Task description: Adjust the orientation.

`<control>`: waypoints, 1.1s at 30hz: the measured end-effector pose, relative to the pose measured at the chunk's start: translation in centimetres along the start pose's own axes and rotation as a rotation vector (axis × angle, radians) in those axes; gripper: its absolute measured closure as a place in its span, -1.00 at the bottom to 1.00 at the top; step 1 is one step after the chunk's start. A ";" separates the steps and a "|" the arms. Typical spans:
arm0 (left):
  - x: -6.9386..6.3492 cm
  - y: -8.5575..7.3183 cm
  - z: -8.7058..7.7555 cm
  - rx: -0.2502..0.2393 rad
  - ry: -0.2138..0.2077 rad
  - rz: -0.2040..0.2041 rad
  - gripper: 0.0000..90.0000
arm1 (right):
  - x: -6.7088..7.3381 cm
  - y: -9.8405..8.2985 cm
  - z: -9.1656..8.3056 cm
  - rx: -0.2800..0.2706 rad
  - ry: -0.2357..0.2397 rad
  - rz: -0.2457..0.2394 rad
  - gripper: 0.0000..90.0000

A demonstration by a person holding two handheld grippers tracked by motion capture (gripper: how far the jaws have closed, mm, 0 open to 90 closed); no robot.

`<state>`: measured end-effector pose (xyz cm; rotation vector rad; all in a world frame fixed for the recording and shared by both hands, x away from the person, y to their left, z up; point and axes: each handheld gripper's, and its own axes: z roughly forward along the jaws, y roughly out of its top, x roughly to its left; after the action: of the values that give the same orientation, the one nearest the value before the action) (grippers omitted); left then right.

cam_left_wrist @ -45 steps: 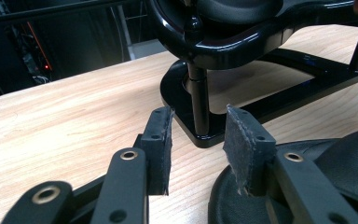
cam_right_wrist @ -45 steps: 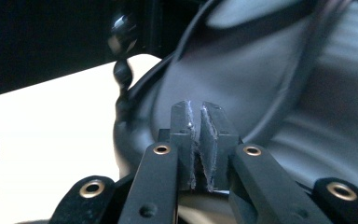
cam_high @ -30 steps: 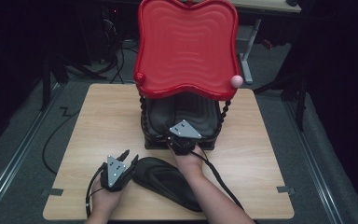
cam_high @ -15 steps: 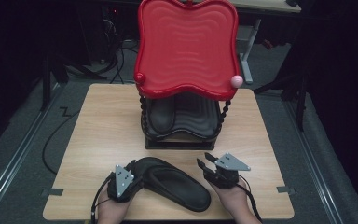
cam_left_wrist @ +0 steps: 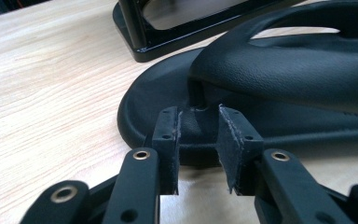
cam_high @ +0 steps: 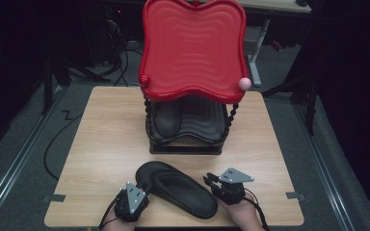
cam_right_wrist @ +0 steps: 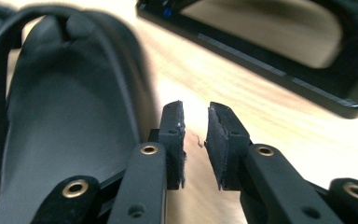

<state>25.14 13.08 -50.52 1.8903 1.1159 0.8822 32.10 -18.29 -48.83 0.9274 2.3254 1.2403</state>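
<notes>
Since a second ago, right gripper (cam_high: 213,181) pulled back from the rack (cam_high: 188,139) to the near edge of the bench (cam_high: 106,130), now just right of the loose sandal (cam_high: 176,187); left gripper (cam_high: 136,191) shifted slightly along that sandal's left side. Jaws of both just been closing. On the left gripper (cam_left_wrist: 198,140), pads a narrow gap apart with the rim of the sandal (cam_left_wrist: 279,79) between them, whether pressing on it not clear. On the right gripper (cam_right_wrist: 195,135), pads a narrow gap apart over bare wood, nothing between, sandal (cam_right_wrist: 70,130) just beside the left-hand jaw.

Two grippers, two sandals, one rack, two small balls. One sandal flat on the bench in front of the rack, toe toward the rack, heel toward the person. Second sandal (cam_high: 166,119) inside the rack, on the black lower tray (cam_high: 202,126) under the red top tray (cam_high: 192,48); red tray bare. Red ball (cam_high: 145,80) and pink ball (cam_high: 244,83) at the red tray's front corners.

From above, both trays and the beaded posts on show. From the left gripper view, the strap root close up and the rack's base corner (cam_left_wrist: 144,42) behind. From the right gripper view, the footbed lengthwise, rack base (cam_right_wrist: 279,60) blurred behind.
</notes>
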 end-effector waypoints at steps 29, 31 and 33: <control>0.9 0.1 -2.8 -0.121 0.108 -0.137 0.29 | 6.2 2.3 1.5 -0.108 0.100 -0.065 0.46; 0.1 0.3 -3.3 -0.137 0.090 -0.149 0.23 | 6.6 2.5 1.9 -0.100 0.119 -0.074 0.43; -0.5 0.4 -3.5 -0.136 0.037 -0.193 0.16 | 7.1 2.6 2.4 -0.091 0.128 -0.091 0.39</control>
<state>22.16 13.43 -48.55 1.6324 1.2069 0.8641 29.31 -10.93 -48.04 0.7233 2.3566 1.3913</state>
